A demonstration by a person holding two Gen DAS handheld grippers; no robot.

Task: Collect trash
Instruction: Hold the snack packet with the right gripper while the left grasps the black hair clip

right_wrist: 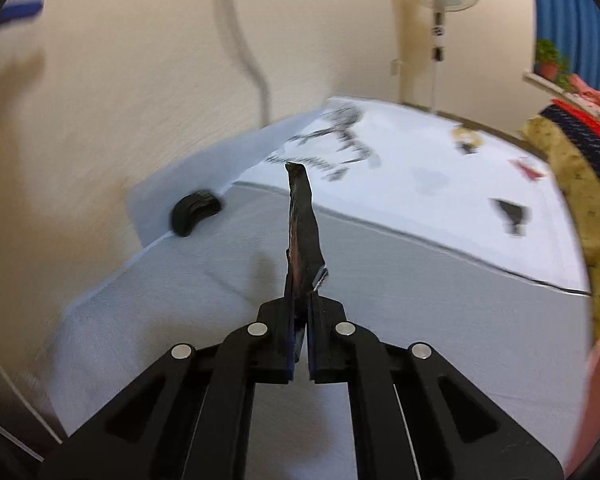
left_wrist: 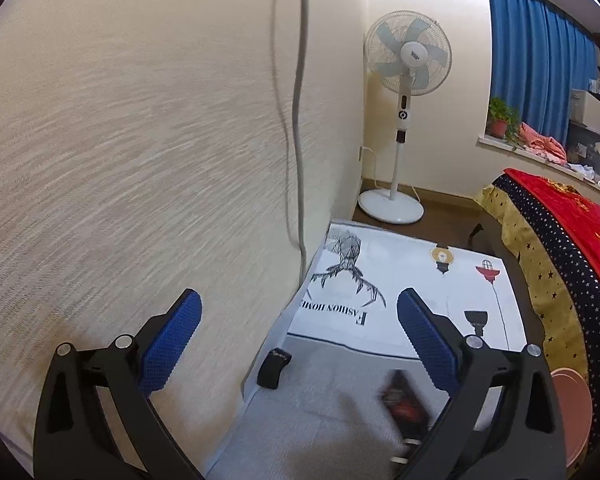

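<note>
A flat black wrapper with red print (right_wrist: 302, 224) sticks up edge-on from my right gripper (right_wrist: 302, 304), whose jaws are shut on its lower end, above the grey-white cloth surface (right_wrist: 420, 320). The same wrapper (left_wrist: 404, 400) shows as a dark blur low in the left wrist view, beside the right finger. My left gripper (left_wrist: 300, 296) is open, its blue pads (left_wrist: 172, 340) wide apart with nothing between them, close to the cream wall. A small black curved object (left_wrist: 274, 368) (right_wrist: 196, 210) lies on the cloth by the wall.
The cream wall (left_wrist: 140, 160) with a hanging cable (left_wrist: 298, 100) stands at the left. A printed white cloth (left_wrist: 412, 280) covers the far part of the surface. A standing fan (left_wrist: 408, 60) is in the corner, a bed with a red blanket (left_wrist: 572, 216) at the right, and a pink round rim (left_wrist: 572, 412) below it.
</note>
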